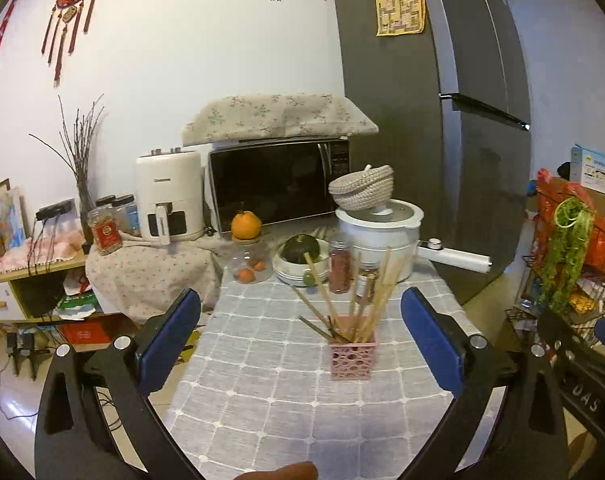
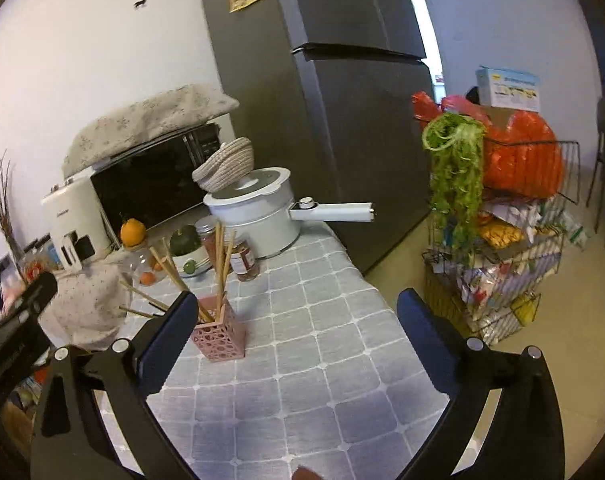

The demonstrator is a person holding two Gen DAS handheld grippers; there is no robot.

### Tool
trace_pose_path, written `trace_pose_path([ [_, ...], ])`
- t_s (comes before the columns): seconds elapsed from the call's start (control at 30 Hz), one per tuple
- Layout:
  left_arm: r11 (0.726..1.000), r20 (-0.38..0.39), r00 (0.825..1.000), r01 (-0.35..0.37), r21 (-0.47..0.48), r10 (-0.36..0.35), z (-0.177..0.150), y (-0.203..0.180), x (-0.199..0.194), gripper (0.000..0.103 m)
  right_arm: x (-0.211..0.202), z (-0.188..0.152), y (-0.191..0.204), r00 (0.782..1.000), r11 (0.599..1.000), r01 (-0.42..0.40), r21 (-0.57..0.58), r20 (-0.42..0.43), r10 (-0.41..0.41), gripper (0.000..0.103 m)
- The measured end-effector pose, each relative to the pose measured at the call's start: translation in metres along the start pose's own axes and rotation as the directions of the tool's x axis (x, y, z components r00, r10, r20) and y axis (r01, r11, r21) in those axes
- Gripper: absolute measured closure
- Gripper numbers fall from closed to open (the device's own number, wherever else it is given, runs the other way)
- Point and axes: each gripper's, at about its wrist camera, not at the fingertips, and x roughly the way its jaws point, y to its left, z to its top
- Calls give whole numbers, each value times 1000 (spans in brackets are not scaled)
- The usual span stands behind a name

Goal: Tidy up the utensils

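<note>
A pink perforated holder (image 1: pixel 352 358) stands on the grey checked tablecloth (image 1: pixel 270 380) with several wooden chopsticks (image 1: pixel 368 300) standing in it, fanned out. My left gripper (image 1: pixel 300 340) is open and empty, held back from the holder, which lies between its blue fingers (image 1: pixel 168 342). In the right wrist view the holder (image 2: pixel 218 334) and chopsticks (image 2: pixel 220 264) sit just behind my left finger. My right gripper (image 2: pixel 298 340) is open and empty above the cloth (image 2: pixel 322 340), to the right of the holder.
Behind the holder stand spice jars (image 1: pixel 339 266), a bowl stack with a green squash (image 1: pixel 301 258), a white pot with a long handle (image 2: pixel 262 216), a woven basket (image 1: pixel 362 188), a microwave (image 1: pixel 278 184) and an air fryer (image 1: pixel 168 200). A fridge (image 2: pixel 342 100) and a wire rack (image 2: pixel 498 248) stand right.
</note>
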Motion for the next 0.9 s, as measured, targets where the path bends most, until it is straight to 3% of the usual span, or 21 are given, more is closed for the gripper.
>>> trace_pose_path([
  [0.13, 1000, 12, 1000, 9, -16, -8, -2, 0, -9, 7, -9, 5, -2, 998, 998, 48, -34, 40, -47, 6],
  [0.9, 996, -82, 995, 52, -68, -57, -9, 7, 2, 7, -3, -1, 5, 997, 992, 82, -93, 15, -81, 6],
])
